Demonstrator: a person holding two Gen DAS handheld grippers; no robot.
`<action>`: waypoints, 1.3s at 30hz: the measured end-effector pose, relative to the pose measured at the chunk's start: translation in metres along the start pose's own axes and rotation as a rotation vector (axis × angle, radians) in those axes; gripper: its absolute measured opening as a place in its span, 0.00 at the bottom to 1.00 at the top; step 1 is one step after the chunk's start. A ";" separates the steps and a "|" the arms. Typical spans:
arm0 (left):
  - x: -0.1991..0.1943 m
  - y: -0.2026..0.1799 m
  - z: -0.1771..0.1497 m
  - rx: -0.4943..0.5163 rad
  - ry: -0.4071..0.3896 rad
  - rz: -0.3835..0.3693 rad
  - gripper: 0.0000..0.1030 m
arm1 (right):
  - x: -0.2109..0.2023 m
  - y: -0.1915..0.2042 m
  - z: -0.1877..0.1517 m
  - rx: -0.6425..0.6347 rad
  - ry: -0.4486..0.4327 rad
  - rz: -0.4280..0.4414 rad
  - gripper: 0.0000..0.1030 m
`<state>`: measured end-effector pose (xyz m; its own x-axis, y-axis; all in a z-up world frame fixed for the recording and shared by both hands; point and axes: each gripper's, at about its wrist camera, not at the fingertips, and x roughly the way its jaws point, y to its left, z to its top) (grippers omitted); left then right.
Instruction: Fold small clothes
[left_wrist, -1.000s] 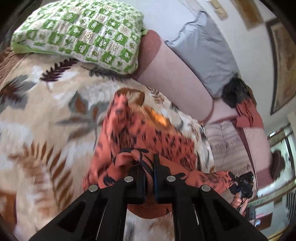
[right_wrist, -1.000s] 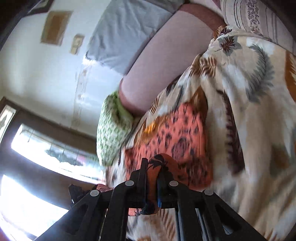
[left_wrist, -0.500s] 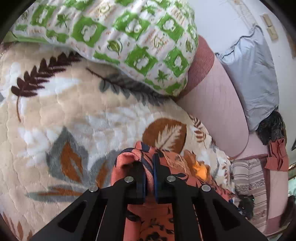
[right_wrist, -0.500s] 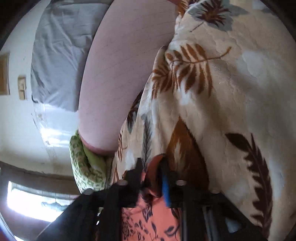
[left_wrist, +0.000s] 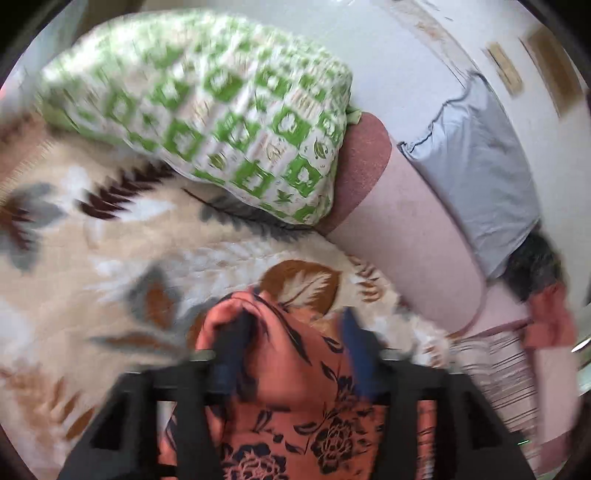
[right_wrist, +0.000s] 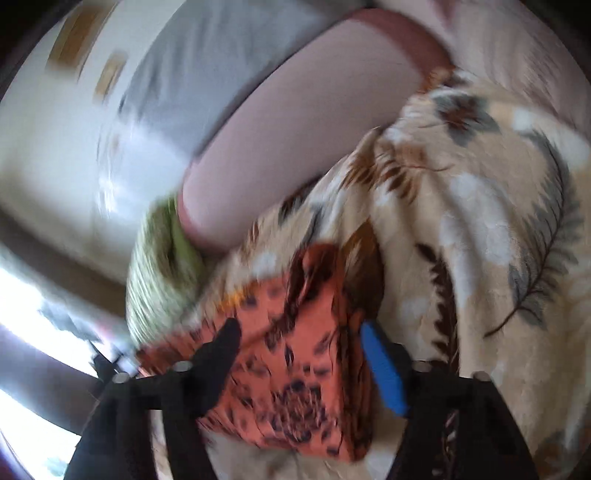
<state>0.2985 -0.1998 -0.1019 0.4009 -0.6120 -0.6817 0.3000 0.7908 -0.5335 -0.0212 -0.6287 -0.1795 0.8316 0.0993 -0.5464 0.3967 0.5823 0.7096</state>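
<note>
Left wrist view: left gripper (left_wrist: 291, 354) stands with jaws spread wide over the orange floral garment (left_wrist: 295, 398); cloth lies between the fingers but is not pinched; one fold drapes over the left-hand finger (left_wrist: 232, 354).
Right wrist view: right gripper (right_wrist: 299, 365) likewise parted, black finger and blue-padded finger (right_wrist: 384, 373) either side of the garment (right_wrist: 295, 365), gripping nothing.
Garment location: on the leaf-print blanket (left_wrist: 92, 258), near the green checked pillow (left_wrist: 221, 110) and the pink sofa back (left_wrist: 399, 236).
Fold state: looks doubled over, edges roughly stacked; both frames blurred, so alignment is uncertain.
Risk, snag: the fold hanging on the left finger may be dragged open as that gripper pulls away.
Risk, slip: thin slick-looking cloth on plush blanket may slide or spring back once free.
Risk, skew: uneven withdrawal of the two grippers would twist the top layer.
</note>
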 end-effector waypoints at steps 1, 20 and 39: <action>-0.013 -0.006 -0.010 0.046 -0.059 0.016 0.82 | 0.011 0.012 -0.006 -0.034 0.038 -0.005 0.53; 0.001 0.083 -0.075 -0.100 0.022 0.162 0.84 | 0.262 0.194 -0.001 -0.335 0.094 -0.184 0.52; 0.019 0.083 -0.072 0.084 0.086 0.352 0.84 | 0.350 0.298 -0.059 -0.469 0.196 -0.095 0.51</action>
<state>0.2689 -0.1463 -0.1947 0.4192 -0.2986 -0.8574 0.2281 0.9487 -0.2189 0.3653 -0.3732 -0.1859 0.6943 0.1512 -0.7037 0.2128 0.8909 0.4013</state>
